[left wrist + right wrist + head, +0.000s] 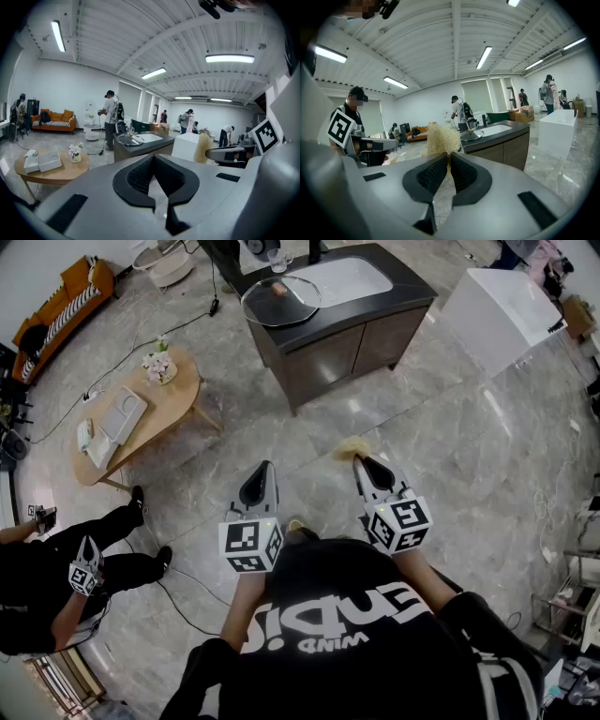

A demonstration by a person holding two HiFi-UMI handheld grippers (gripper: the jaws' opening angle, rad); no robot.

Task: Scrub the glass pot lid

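Observation:
The glass pot lid [281,298] lies on the dark counter island [394,306] beside the sink [352,279], far ahead of both grippers. My left gripper [266,466] is held over the floor, shut with nothing in it; its jaws [153,157] meet at the tips. My right gripper [359,459] is level with it and shut on a pale yellow fibrous scrubber [349,446]. That scrubber [442,139] sticks out past the closed right gripper [448,155]. The lid [469,135] shows small on the counter, and also as the lid [129,138] in the left gripper view.
A round wooden table [178,409] with a flower vase [159,365] stands left. A white box-shaped unit [502,310] sits right of the island. A person [66,577] crouches at lower left, cables [187,592] trail on the marble floor, and an orange sofa [61,306] is at far left.

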